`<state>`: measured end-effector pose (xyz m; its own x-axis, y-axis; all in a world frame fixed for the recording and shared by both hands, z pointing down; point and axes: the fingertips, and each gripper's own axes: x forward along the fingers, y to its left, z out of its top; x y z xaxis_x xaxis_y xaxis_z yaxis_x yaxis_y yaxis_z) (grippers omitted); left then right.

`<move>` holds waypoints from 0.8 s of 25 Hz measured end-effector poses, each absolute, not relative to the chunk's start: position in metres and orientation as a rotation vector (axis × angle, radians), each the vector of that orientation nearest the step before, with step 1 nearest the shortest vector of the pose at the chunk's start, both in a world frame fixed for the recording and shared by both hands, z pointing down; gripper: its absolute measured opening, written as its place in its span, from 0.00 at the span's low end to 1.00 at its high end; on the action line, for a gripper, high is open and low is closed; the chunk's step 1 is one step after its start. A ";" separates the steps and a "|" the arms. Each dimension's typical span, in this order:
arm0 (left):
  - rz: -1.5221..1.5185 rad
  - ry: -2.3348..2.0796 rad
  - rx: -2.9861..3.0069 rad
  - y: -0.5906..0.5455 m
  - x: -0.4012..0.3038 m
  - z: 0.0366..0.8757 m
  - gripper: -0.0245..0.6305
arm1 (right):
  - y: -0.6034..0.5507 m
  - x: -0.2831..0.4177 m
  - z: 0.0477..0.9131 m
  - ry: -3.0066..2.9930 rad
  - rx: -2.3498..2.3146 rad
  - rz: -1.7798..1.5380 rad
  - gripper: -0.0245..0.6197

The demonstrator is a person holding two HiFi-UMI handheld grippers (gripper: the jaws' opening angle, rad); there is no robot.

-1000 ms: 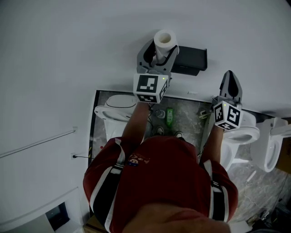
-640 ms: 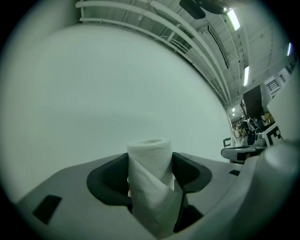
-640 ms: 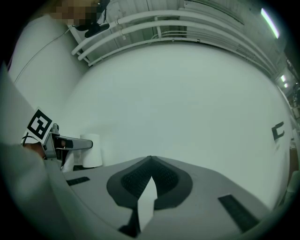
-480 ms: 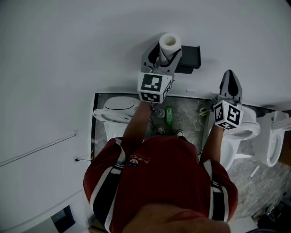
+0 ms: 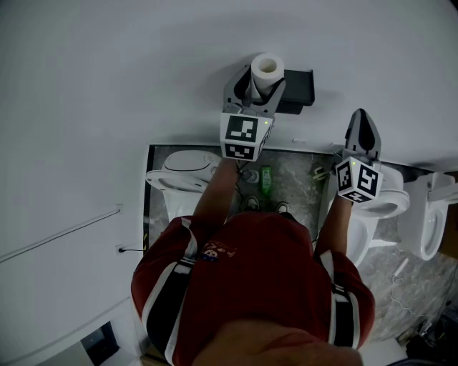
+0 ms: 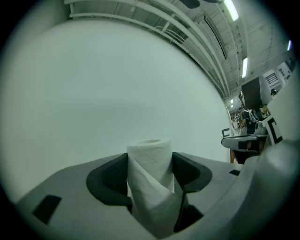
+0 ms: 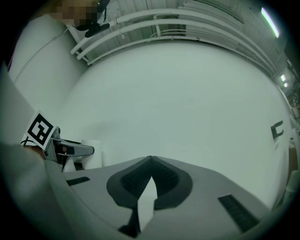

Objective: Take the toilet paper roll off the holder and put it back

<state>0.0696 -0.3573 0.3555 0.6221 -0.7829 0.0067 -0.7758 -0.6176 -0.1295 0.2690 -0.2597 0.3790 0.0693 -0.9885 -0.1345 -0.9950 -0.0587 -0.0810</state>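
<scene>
Both arms out ahead, only the left one loaded.
The left gripper (image 5: 255, 80) reaches farther forward, its jaws spread wide and pressing both sides of the toilet paper roll (image 5: 267, 67) (upright between them). The right gripper (image 5: 363, 118) is held nearer the body, off to the side, with its jaw tips meeting on nothing.

no legible lettering anywhere, the small logo (image 5: 211, 250) on the red shirt (image 5: 272, 275) too blurred

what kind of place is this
Likely a mock restroom in a large hall: toilets stand side by side, a black holder hangs on the white wall, and strip lights line a high industrial ceiling.
</scene>
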 end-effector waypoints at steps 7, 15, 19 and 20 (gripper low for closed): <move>-0.026 1.349 -2.727 -0.359 0.067 0.353 0.56 | -0.259 0.269 0.379 2.044 -2.178 0.065 0.05; 0.029 1.333 -2.729 -0.358 0.065 0.345 0.61 | -0.261 0.270 0.380 2.043 -2.180 0.072 0.05; 0.054 1.345 -2.727 -0.358 0.061 0.340 0.62 | -0.265 0.268 0.378 2.055 -2.168 0.075 0.05; 0.061 1.352 -2.725 -0.356 0.057 0.338 0.62 | -0.265 0.265 0.377 2.061 -2.162 0.077 0.05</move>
<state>0.0568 -0.3560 0.3381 0.6055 -0.7918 -0.0800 -0.7958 -0.6014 -0.0706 0.2653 -0.2654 0.3766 0.0529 -0.9884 -0.1423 -0.9963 -0.0424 -0.0752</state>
